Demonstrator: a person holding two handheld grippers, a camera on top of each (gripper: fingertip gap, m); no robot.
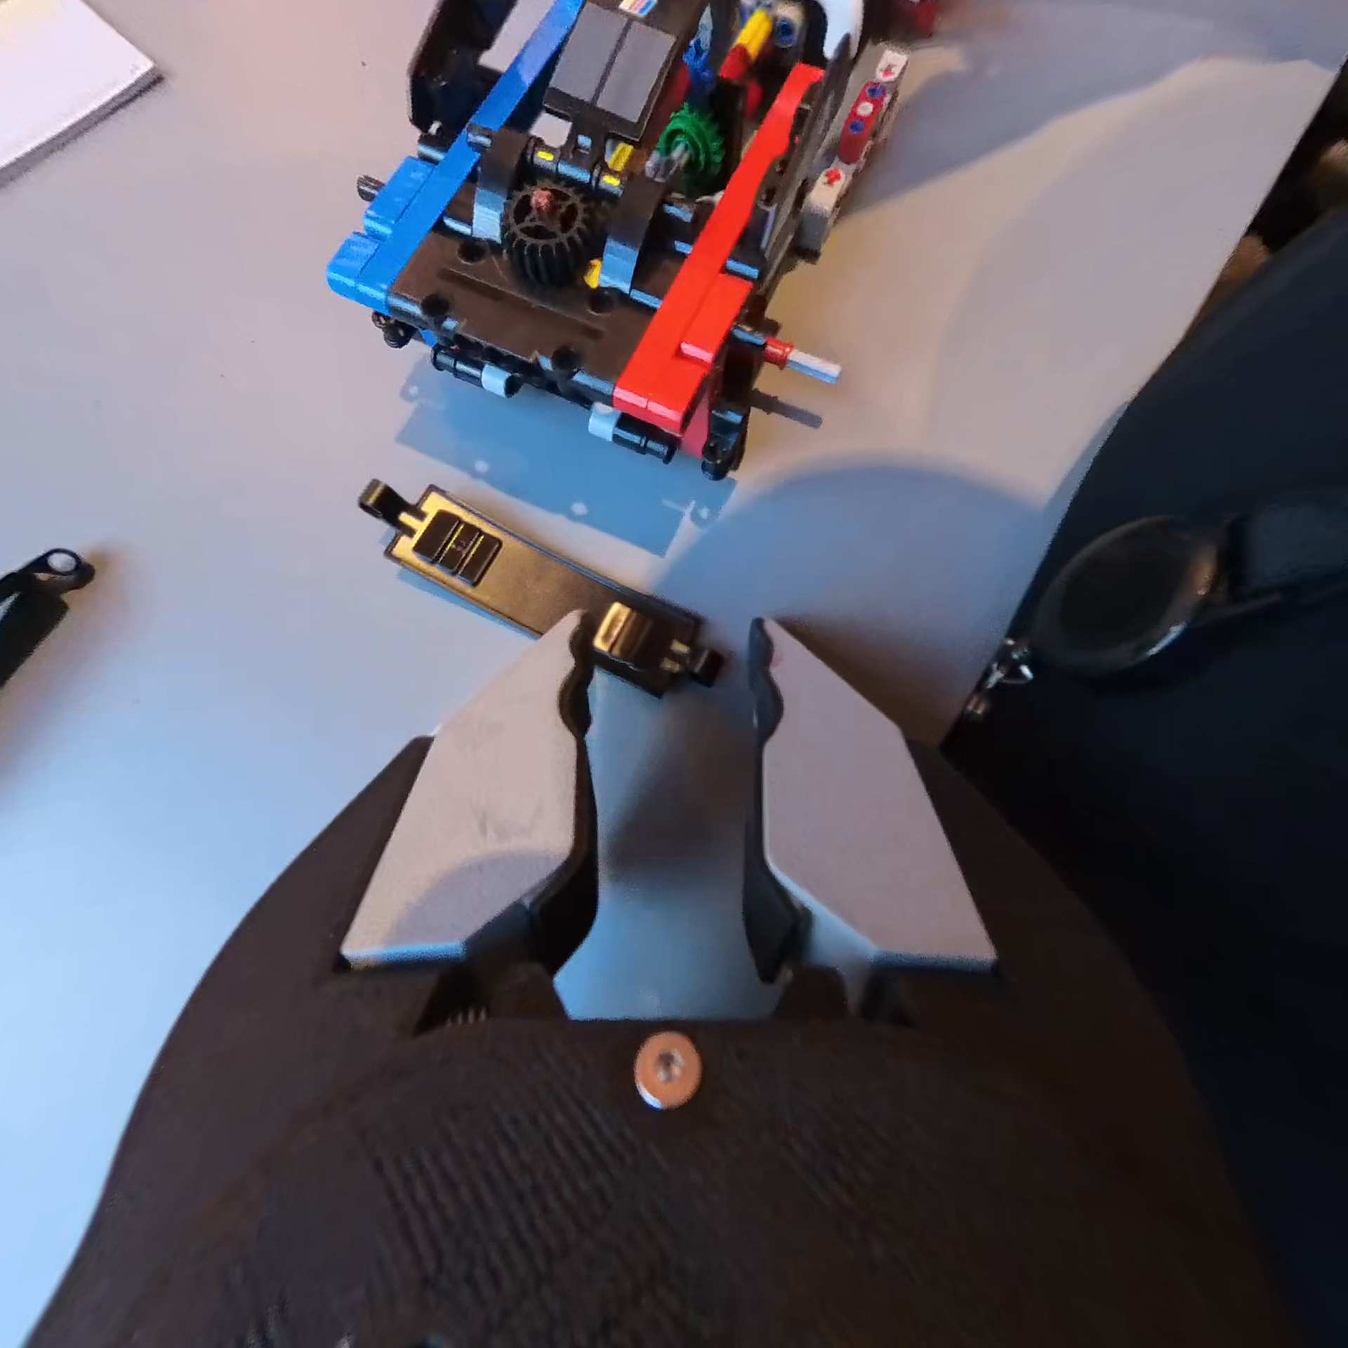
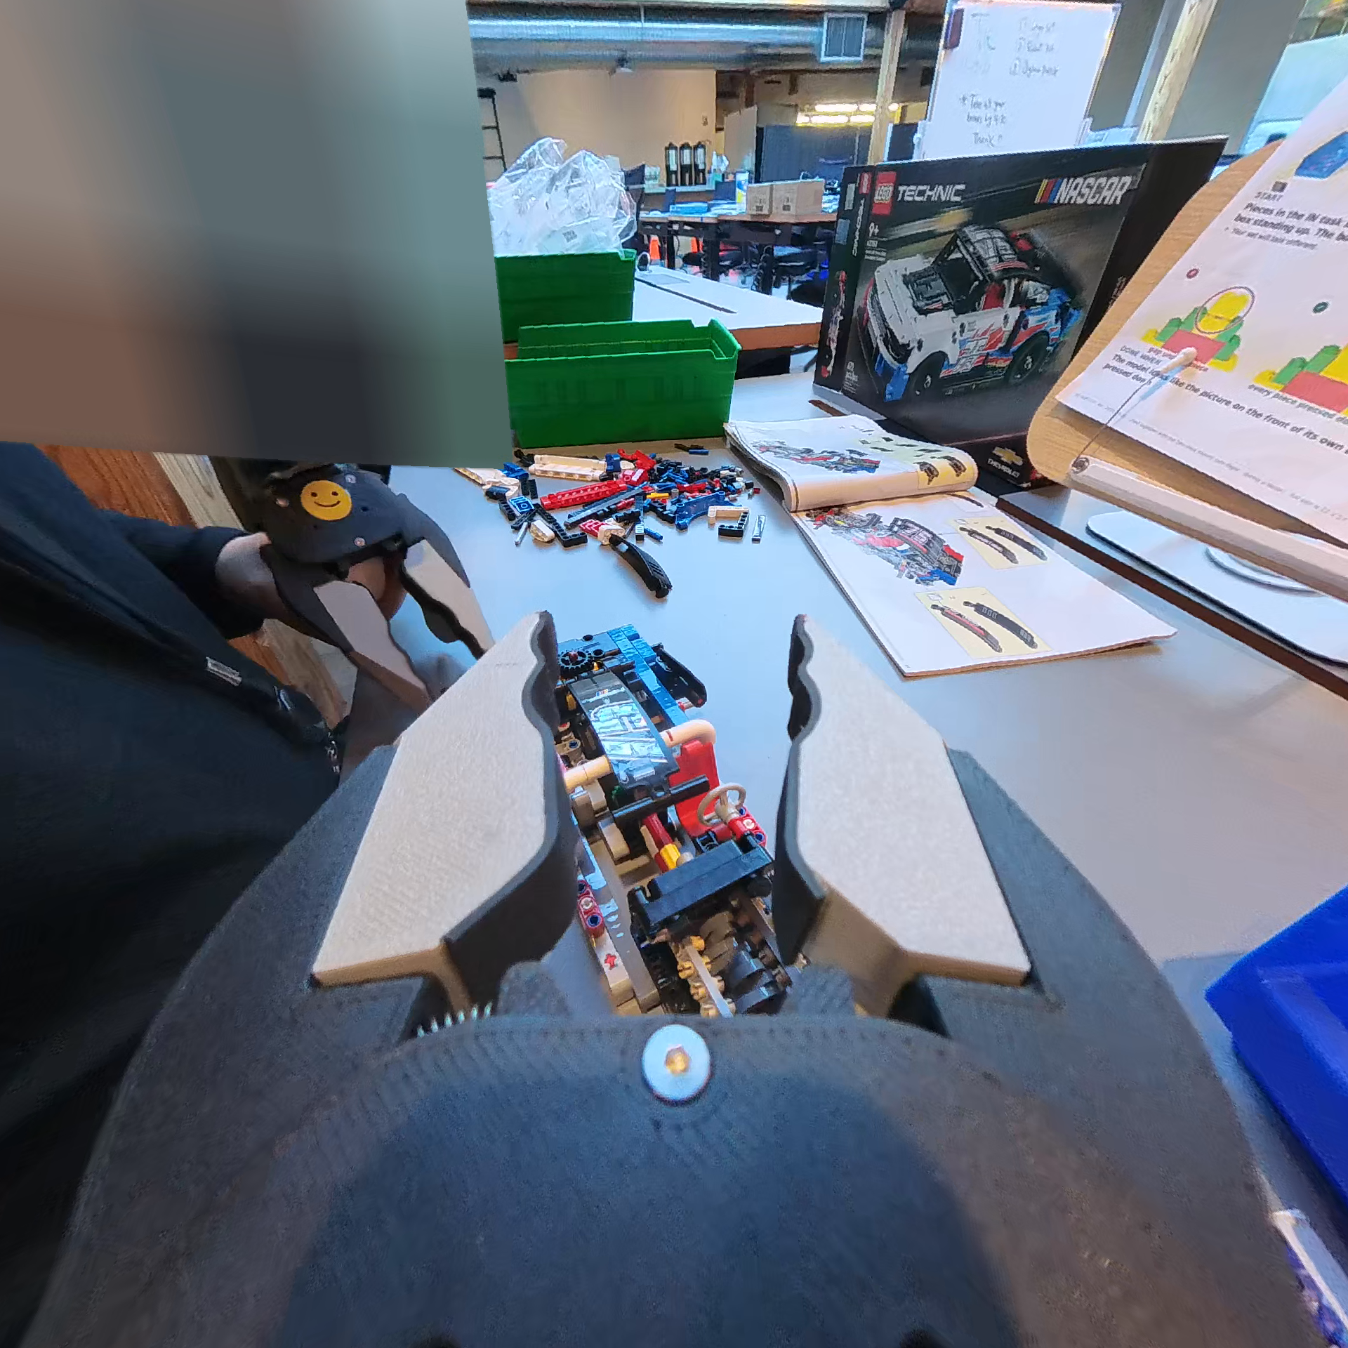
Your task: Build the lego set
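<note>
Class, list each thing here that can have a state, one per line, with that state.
left hand-held gripper: open, around the black panel's near end
right hand-held gripper: open, over the car
black panel: flat on the table, unattached
lego car: partly built, gears exposed
instruction booklet: open
green bins: stacked

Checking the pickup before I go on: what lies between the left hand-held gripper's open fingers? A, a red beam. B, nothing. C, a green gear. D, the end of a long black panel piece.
D: the left hand-held gripper is open over the near end of the long black panel piece, flat on the table.
</note>
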